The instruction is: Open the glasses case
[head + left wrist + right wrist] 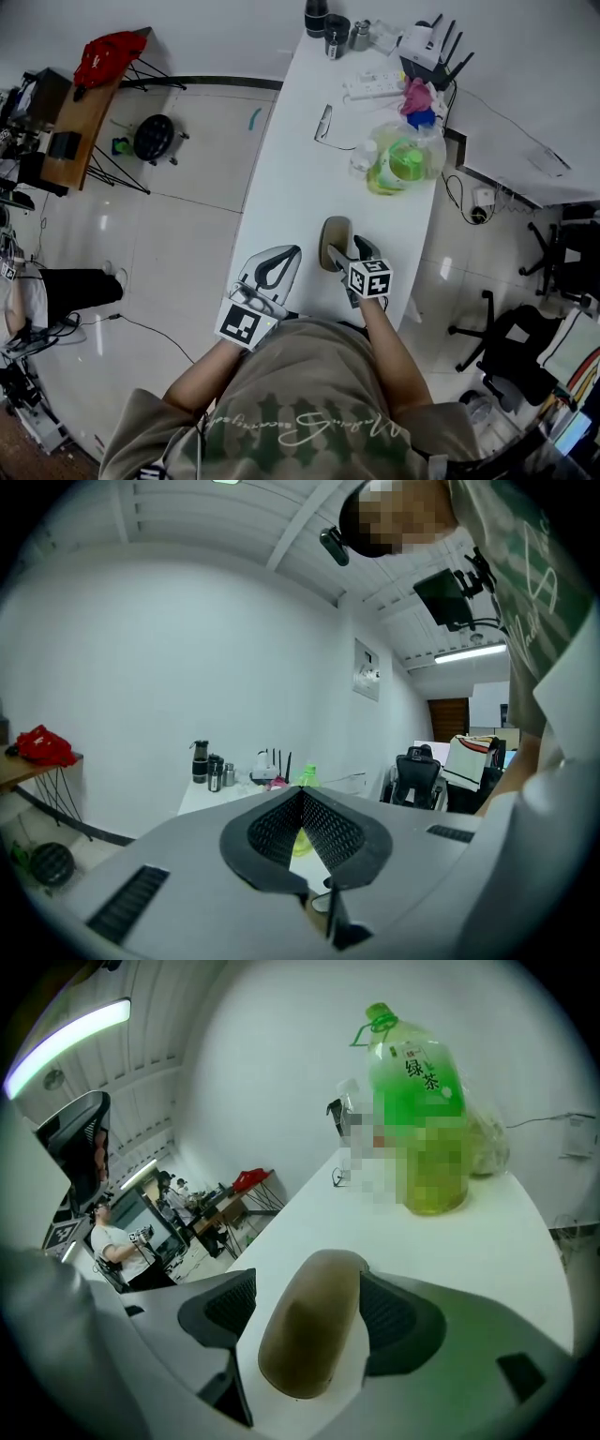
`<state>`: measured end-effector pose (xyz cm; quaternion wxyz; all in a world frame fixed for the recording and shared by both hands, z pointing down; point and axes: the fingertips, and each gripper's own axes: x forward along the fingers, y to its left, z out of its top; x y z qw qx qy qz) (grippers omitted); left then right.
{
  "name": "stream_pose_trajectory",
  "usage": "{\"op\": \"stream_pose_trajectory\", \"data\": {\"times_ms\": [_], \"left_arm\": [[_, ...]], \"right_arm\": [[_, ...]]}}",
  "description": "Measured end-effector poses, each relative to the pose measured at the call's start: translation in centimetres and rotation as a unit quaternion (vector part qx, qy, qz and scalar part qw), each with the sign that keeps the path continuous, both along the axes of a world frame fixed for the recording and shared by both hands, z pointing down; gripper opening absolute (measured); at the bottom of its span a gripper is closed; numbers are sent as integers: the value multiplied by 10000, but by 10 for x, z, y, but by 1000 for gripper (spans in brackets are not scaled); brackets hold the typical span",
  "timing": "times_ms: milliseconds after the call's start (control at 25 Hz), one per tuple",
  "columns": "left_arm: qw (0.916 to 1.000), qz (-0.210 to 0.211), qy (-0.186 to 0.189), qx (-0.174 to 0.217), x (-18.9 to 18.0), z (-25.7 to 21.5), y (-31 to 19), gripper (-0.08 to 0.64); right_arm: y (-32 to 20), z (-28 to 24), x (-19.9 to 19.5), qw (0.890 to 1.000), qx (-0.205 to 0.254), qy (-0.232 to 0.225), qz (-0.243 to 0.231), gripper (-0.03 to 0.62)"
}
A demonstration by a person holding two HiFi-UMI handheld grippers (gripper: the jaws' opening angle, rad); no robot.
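An olive-brown glasses case [335, 233] lies closed near the front of the white table [291, 178]. My right gripper [345, 251] is open and straddles the case's near end. In the right gripper view the case [314, 1326] fills the gap between the two dark pads; the right pad sits close against it and a sliver of table shows at the left pad. My left gripper [291, 253] hovers over the table's left front edge, beside the case and apart from it. Its jaws are shut with nothing between them, and in the left gripper view the tips of the left gripper [302, 795] meet.
A green tea bottle [403, 159] in a clear bag stands mid-table, right of centre. Beyond it lie a pair of glasses [324, 123], a power strip [373, 86], a router [427, 42] and dark cups [328, 23]. Office chairs [511, 337] stand on the floor at the right.
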<state>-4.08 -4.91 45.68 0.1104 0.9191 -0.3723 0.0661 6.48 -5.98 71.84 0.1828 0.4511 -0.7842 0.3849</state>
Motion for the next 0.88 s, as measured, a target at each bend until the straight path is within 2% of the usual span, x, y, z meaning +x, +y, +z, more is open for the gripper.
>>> {"op": "stream_pose_trajectory", "data": {"times_ms": [240, 440, 880], "left_arm": [[9999, -53, 36, -85, 2, 2, 0, 6], [9999, -78, -76, -102, 3, 8, -1, 6], [9994, -174, -241, -155, 5, 15, 2, 6]], "right_arm": [[-3, 20, -2, 9991, -367, -169, 134, 330], [0, 34, -7, 9987, -481, 119, -115, 330], [-4, 51, -15, 9960, -779, 354, -274, 331]]}}
